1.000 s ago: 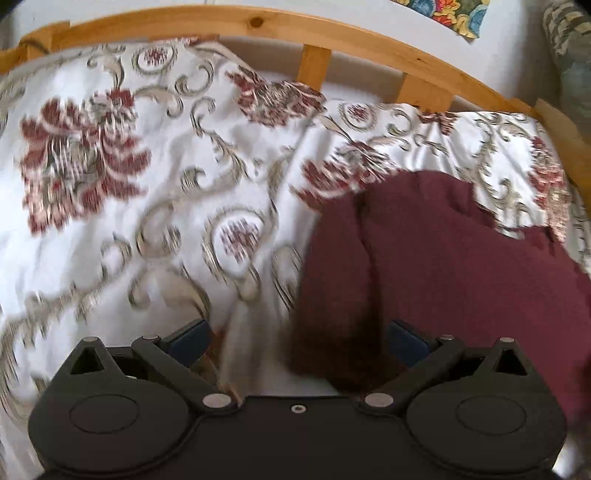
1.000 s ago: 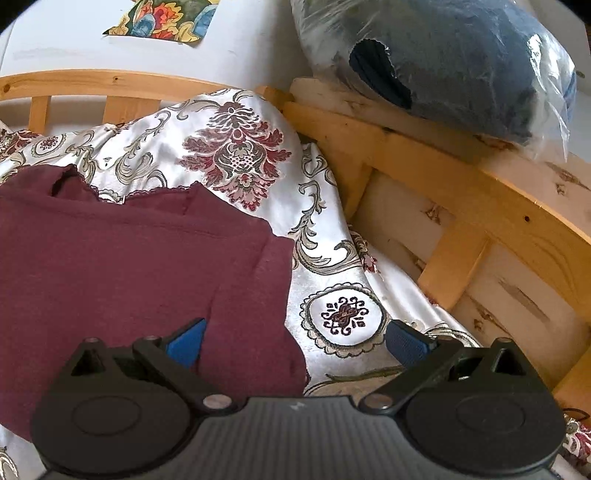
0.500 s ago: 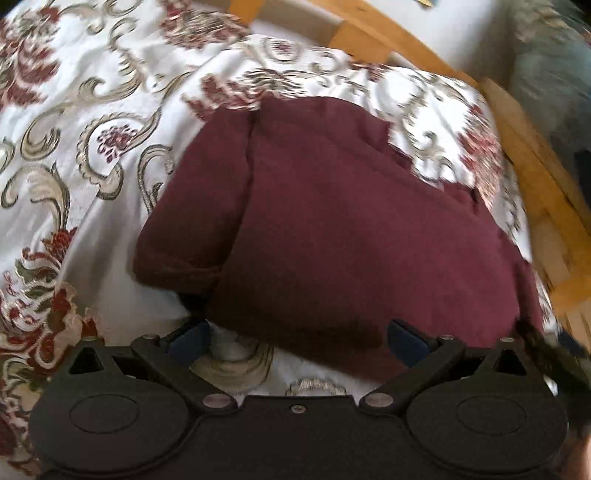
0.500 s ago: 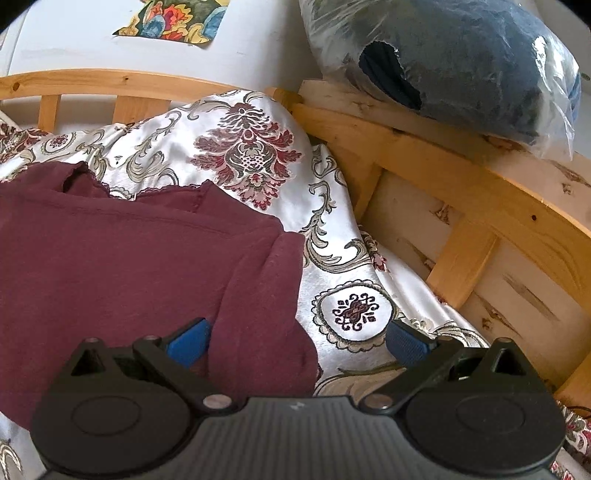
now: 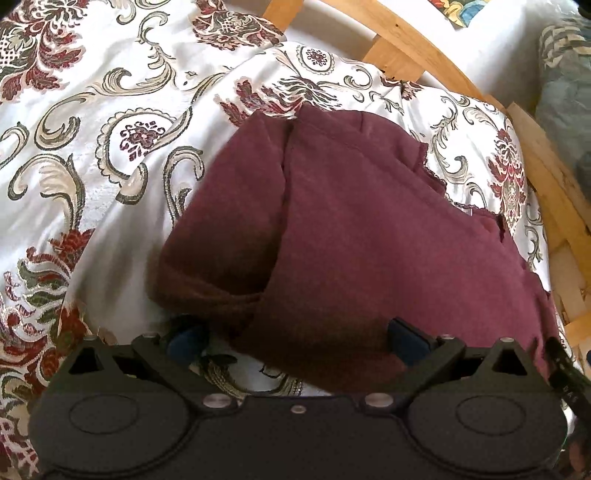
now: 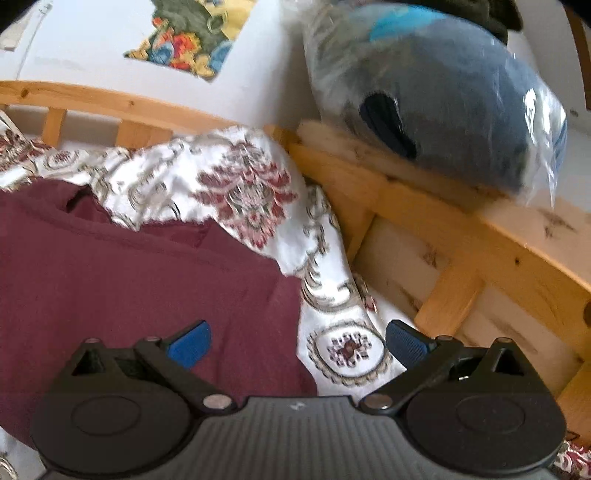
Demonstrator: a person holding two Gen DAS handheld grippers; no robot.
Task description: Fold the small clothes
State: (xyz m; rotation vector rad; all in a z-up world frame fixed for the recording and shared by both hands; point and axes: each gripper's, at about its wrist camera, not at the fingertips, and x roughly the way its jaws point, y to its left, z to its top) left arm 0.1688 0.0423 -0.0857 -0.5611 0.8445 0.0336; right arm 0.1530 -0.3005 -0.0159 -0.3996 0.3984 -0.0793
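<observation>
Nearest the left camera, the left tool [image 5: 295, 338] has its two blue pads spread wide, with the near hem of the maroon garment [image 5: 369, 229] lying between them — nothing is pinched. The right tool [image 6: 295, 341] is likewise spread: its left pad sits over the garment's right side [image 6: 129, 280], its right pad over the bedspread [image 6: 343, 347], straddling the cloth's edge.

The garment lies flat on the patterned bedspread [image 5: 92, 140], its left sleeve folded inward along the body, the neckline at the far end.

Beyond it the bedspread bunches up against the wooden bed frame [image 6: 461, 236] — rails and slats run along the far side and the right. On the right-hand rail rests a plastic-wrapped dark blue bundle [image 6: 461, 110]. Farthest back, a colourful picture [image 6: 192, 33] hangs on the white wall.
</observation>
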